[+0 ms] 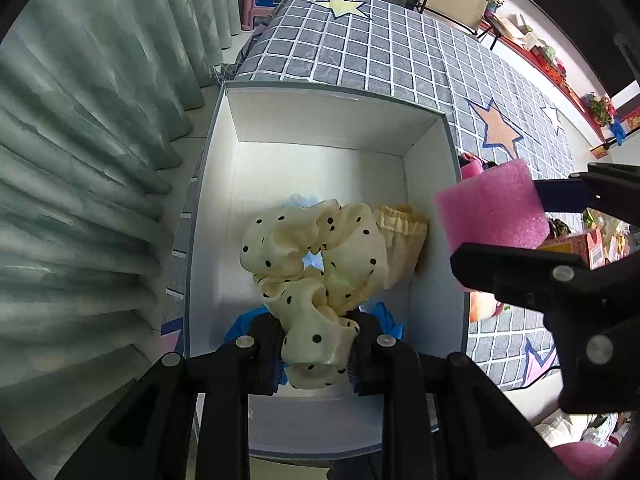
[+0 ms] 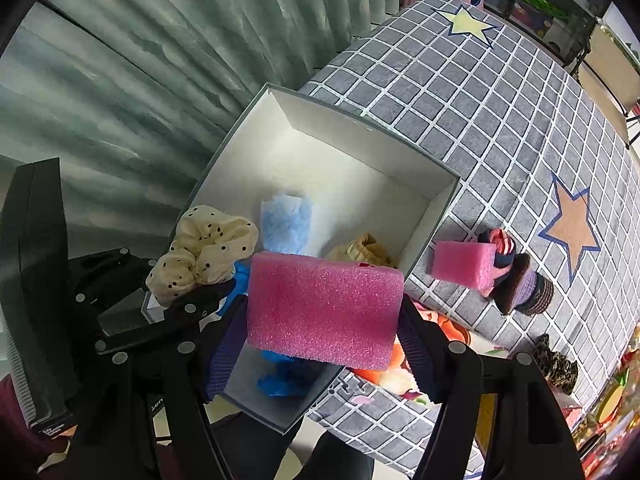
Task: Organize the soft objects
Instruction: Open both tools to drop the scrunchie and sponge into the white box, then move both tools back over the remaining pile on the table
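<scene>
Showing only rightward: second pink sponge (image 2: pixel 464 264).

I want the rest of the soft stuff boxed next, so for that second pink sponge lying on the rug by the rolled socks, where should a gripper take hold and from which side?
Grip the pink sponge on the rug across its short width, coming from above. It lies flat with its top face bare. The rolled socks press against its right end, so closing along its length would likely catch them; the two long sides look free.
</scene>
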The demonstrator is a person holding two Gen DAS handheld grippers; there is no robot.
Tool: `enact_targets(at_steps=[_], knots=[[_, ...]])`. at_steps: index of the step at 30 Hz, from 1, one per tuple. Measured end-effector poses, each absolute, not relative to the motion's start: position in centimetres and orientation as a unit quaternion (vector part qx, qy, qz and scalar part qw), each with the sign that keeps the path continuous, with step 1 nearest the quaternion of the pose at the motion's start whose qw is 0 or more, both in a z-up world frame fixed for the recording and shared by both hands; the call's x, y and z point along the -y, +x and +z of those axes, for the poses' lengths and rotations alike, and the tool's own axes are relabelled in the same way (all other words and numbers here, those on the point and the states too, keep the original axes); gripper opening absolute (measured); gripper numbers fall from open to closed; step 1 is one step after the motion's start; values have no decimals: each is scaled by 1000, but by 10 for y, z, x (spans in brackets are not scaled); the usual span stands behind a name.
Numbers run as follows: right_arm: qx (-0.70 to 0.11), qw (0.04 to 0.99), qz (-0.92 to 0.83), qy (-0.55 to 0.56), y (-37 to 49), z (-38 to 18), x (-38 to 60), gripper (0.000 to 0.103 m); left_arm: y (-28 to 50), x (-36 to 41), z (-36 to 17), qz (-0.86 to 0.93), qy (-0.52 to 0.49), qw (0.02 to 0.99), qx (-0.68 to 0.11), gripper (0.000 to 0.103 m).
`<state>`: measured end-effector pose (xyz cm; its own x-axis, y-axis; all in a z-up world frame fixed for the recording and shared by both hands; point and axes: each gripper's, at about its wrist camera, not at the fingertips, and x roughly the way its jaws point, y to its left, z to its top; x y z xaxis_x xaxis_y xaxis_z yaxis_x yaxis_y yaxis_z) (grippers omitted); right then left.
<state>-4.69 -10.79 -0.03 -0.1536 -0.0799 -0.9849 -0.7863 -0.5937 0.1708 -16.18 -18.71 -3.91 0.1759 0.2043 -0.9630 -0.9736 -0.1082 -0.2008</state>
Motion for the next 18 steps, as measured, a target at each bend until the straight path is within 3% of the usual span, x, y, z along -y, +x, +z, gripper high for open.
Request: enact_targets(at_steps=[3, 5, 8, 10, 11, 12, 14, 15, 18], knots=[[-364, 267, 666, -594, -48, -2, 103, 72, -164, 184, -38, 530, -527, 558, -360, 27], [-366, 267, 666, -592, -47, -2, 100, 72, -164, 184, -36, 532, -524, 561, -357, 33], [-380, 269, 667, -582, -46, -3, 93, 73, -163, 185, -33, 538, -517, 564, -354, 54], [-392, 268, 668, -573, -46, -2, 89, 74, -162, 185, -30, 537, -518, 567, -349, 76], [-396, 267, 669, -569, -46, -2, 88, 76, -162, 185, -30, 536, -520, 567, -347, 80], [-399, 267, 670, -566, -46, -1, 87, 88, -161, 186, -29, 537, -520, 567, -345, 83], [-404, 270, 671, -561, -45, 0, 86, 97, -161, 187, -27, 541, -520, 567, -341, 85], [-407, 271, 672, -557, -44, 1, 85, 97, -162, 187, -27, 542, -522, 565, -337, 90], [-418, 268, 668, -554, -42, 0, 83, 98, -165, 188, -28, 544, -531, 563, -324, 91]])
